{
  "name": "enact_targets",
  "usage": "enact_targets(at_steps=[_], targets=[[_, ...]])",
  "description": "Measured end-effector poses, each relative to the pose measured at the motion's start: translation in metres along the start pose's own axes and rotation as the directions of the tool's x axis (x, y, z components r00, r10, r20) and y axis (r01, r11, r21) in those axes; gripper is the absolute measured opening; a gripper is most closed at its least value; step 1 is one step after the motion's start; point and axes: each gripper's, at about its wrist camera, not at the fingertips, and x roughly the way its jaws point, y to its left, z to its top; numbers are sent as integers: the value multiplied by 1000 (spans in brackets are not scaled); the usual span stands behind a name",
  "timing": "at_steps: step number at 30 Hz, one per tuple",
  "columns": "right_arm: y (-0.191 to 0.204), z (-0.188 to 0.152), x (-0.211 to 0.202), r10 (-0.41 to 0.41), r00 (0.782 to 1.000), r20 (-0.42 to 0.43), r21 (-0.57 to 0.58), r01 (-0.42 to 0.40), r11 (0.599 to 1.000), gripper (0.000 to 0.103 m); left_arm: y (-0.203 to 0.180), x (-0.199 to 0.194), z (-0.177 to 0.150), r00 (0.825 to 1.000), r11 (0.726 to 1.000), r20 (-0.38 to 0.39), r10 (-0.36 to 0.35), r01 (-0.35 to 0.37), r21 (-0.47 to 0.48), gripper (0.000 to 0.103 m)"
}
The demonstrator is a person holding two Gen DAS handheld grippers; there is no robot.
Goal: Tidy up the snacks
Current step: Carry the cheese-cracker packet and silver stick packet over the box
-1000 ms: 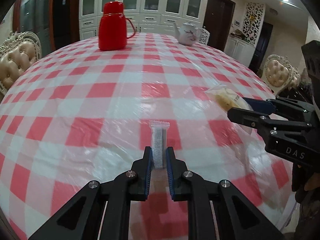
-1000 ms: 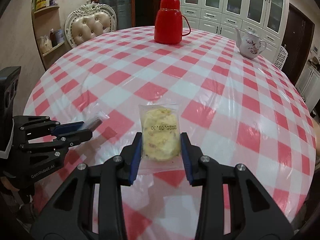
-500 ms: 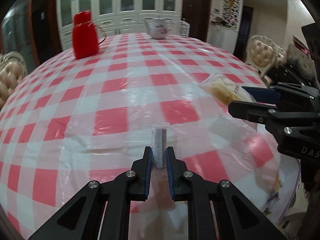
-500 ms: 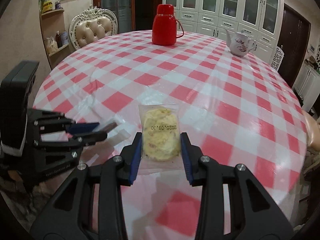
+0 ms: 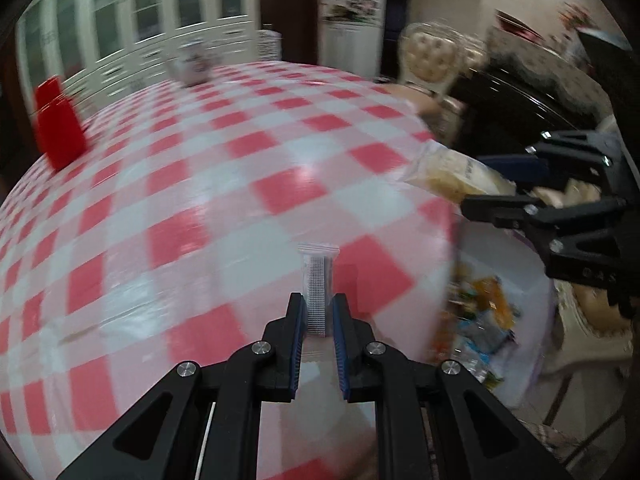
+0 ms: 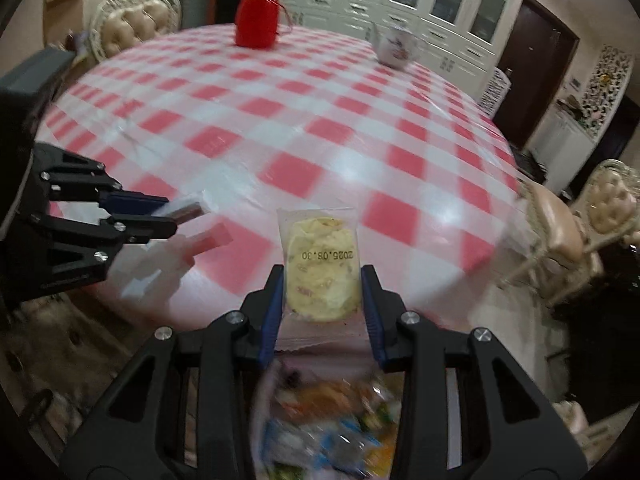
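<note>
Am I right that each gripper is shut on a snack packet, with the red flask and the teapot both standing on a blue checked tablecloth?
Not quite: the tablecloth is red and white checked, not blue, as the right wrist view shows. The rest holds: the left gripper is shut on a slim packet, the right gripper on a yellow snack packet, and the red flask and teapot stand on the cloth.

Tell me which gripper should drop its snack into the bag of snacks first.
Right, probably: the right gripper, clamping the yellow cracker packet, hangs directly above the open snack bag; the left gripper is over the table.
</note>
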Motion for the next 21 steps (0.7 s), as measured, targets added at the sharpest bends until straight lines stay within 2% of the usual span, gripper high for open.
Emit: enact_targets(at_steps=[5, 7, 10, 12, 14, 18, 21], targets=[[-22, -20, -11, -107, 990, -93, -20, 105, 994, 41, -39, 9, 9, 997, 993, -20, -75, 77, 93, 15], [-29, -29, -8, -140, 979, -149, -33, 137, 990, 41, -57, 12, 13, 993, 984, -29, -112, 115, 139, 15], [-38, -49, 3, -186, 957, -224, -15, 187, 982, 41, -82, 17, 16, 991, 969, -34, -129, 134, 206, 15], [-43, -67, 9, -201, 947, -253, 35, 216, 976, 41, -93, 24, 18, 988, 962, -50, -145, 152, 228, 15], [-52, -87, 15, -183, 940, -288, 120, 225, 967, 41, -103, 35, 19, 980, 953, -87, -177, 193, 233, 15], [-73, -132, 19, -190, 917, -350, 239, 283, 929, 41, -131, 56, 15, 969, 930, -141, -201, 234, 283, 15], [-88, -160, 17, -160, 911, -380, 342, 299, 891, 41, -153, 73, 13, 951, 909, -195, -239, 290, 300, 15]])
